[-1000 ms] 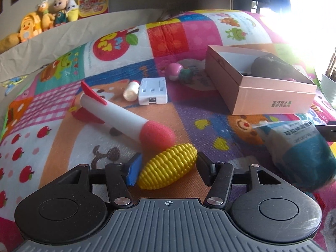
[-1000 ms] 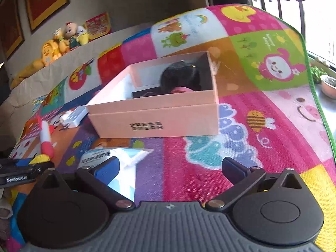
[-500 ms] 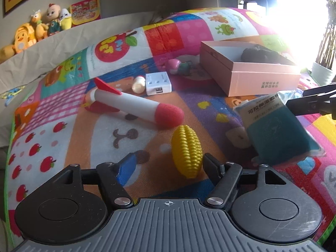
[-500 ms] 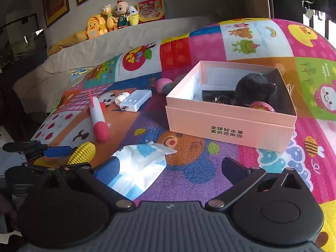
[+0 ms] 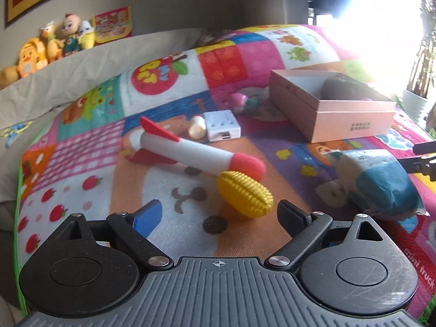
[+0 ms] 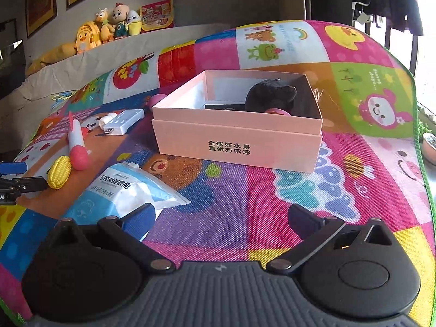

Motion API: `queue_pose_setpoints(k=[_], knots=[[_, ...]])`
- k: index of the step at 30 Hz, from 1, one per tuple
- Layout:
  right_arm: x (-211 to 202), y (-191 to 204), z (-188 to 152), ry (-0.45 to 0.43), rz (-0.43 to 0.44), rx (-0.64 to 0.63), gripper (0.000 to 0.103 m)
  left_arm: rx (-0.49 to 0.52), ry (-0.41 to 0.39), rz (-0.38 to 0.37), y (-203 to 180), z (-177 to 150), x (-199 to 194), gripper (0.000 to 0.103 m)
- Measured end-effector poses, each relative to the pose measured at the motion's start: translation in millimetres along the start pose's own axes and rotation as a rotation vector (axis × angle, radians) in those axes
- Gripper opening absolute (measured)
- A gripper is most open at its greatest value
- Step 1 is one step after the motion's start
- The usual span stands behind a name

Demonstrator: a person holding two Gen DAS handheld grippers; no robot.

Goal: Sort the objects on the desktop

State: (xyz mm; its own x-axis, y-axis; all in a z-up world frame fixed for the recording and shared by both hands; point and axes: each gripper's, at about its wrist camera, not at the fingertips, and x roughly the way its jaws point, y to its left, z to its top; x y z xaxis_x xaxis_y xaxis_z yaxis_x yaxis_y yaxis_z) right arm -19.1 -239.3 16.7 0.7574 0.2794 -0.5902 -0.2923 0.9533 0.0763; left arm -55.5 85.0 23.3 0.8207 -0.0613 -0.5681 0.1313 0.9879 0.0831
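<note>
A yellow toy corn (image 5: 245,196) lies on the colourful play mat (image 5: 95,169), next to the red nose of a white foam rocket (image 5: 190,150). My left gripper (image 5: 219,212) sits just behind the corn. Its jaws are opening and neither pad touches the corn. In the right wrist view, the corn (image 6: 58,175) and rocket (image 6: 77,144) are at the far left. My right gripper (image 6: 220,214) is open and empty. A blue-and-white wipes pack (image 6: 122,190) lies by its left finger. Ahead stands an open pink box (image 6: 237,136) holding a black plush (image 6: 269,95).
A white plug adapter (image 5: 222,129), a small cream bottle (image 5: 197,130) and pink and green balls (image 5: 238,99) lie behind the rocket. Plush toys (image 5: 54,46) line the back ledge. A plant pot (image 5: 414,103) stands beyond the mat's right edge.
The left jaws have spread wide and let go of the corn, which now lies on the mat. The left gripper has pulled back. The right gripper has drawn away from the pink box.
</note>
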Motion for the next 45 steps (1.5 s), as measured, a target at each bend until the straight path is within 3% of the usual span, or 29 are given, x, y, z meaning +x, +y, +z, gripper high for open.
queue_pose_setpoints(k=[3,6,13,16,21,23,29,32,40,41,43,45], knots=[[-0.2,-2.8,0.0,-0.004,0.008,0.017,0.103,0.015,0.033,-0.038,-4.1,6.6,15.2,0.095],[-0.5,-4.1,-0.2,-0.01,0.007,0.031,0.103,-0.018,0.082,-0.127,-11.7,9.2,21.9,0.095],[2.2,-17.7,0.3,-0.002,0.027,0.122,0.103,-0.013,0.075,-0.276,-45.6,4.9,13.5,0.091],[3.7,-24.7,0.2,0.006,0.028,0.168,0.103,-0.002,0.06,-0.25,-51.8,6.3,11.0,0.091],[3.3,-24.5,-0.4,0.001,0.025,0.173,0.103,-0.057,0.003,-0.023,-42.6,9.3,0.1,0.095],[3.5,-23.2,-0.3,0.001,0.027,0.166,0.103,-0.071,0.007,0.022,-36.0,8.4,2.7,0.095],[1.8,-20.3,-0.2,-0.007,0.026,0.15,0.103,-0.12,0.087,0.022,-29.6,5.2,21.6,0.095],[2.2,-19.5,0.1,-0.005,0.02,0.147,0.103,-0.138,0.114,0.056,-37.7,0.6,21.6,0.095],[2.0,-18.2,-0.2,-0.006,0.015,0.139,0.103,-0.094,0.09,0.024,-47.9,-23.9,-8.0,0.094],[1.9,-18.2,-0.2,-0.006,0.016,0.138,0.103,-0.102,0.087,0.024,-45.4,-25.1,-9.4,0.092],[2.3,-18.1,0.2,-0.004,0.018,0.137,0.103,-0.108,0.082,0.041,-42.7,-24.6,-11.5,0.074],[2.6,-17.1,0.3,-0.002,0.013,0.133,0.103,-0.109,0.078,0.043,-41.1,-22.3,-13.7,0.072]])
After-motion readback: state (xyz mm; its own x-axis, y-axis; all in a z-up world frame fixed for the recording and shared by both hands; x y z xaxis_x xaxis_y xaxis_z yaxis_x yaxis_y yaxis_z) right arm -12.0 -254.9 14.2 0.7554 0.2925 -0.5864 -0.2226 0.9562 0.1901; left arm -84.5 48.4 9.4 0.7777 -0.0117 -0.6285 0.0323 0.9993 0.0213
